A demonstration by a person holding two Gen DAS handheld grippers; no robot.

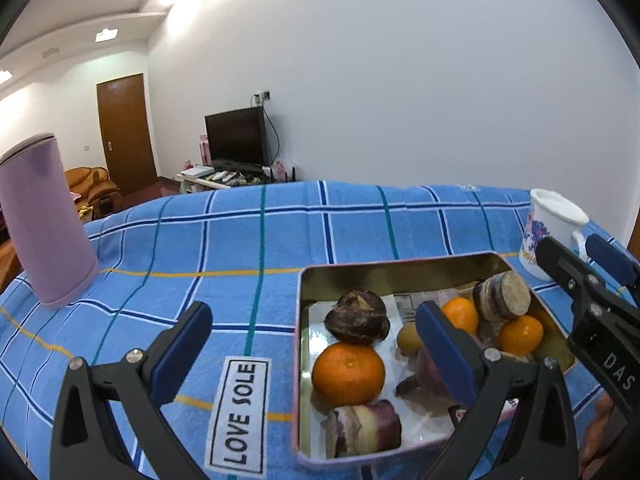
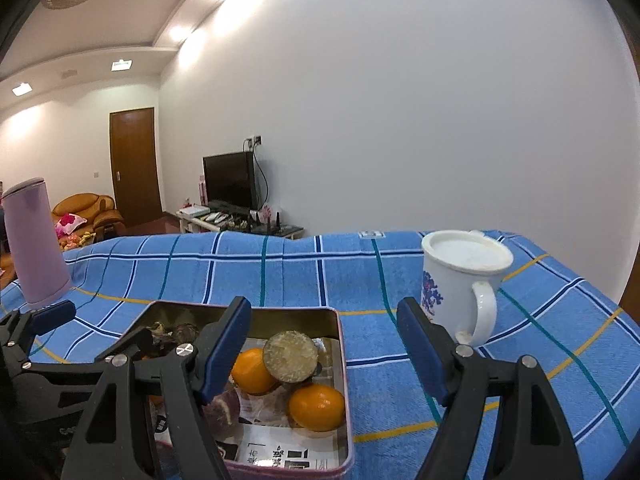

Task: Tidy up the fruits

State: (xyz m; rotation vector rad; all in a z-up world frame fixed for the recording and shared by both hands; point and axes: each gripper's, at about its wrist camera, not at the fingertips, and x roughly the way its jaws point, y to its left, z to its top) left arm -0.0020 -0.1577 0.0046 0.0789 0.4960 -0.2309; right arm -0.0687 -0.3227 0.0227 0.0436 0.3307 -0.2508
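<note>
My left tongs (image 1: pixel 312 354) gape wide, empty, over the tin's (image 1: pixel 400 268) near-left rim; the large orange (image 1: pixel 348 374) lies just ahead-right; my right tongs (image 2: pixel 324 354), equally wide, straddle its right wall.

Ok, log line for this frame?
left gripper: open, empty | right gripper: open, empty | tin: oranges, cane pieces inside | mug: right of tin

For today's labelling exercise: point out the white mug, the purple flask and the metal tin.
white mug (image 2: pixel 456 280), right wrist view, on its front wall.
purple flask (image 1: pixel 44 224), left wrist view, mid-body.
metal tin (image 1: pixel 400 276), left wrist view, on its far inner wall.
</note>
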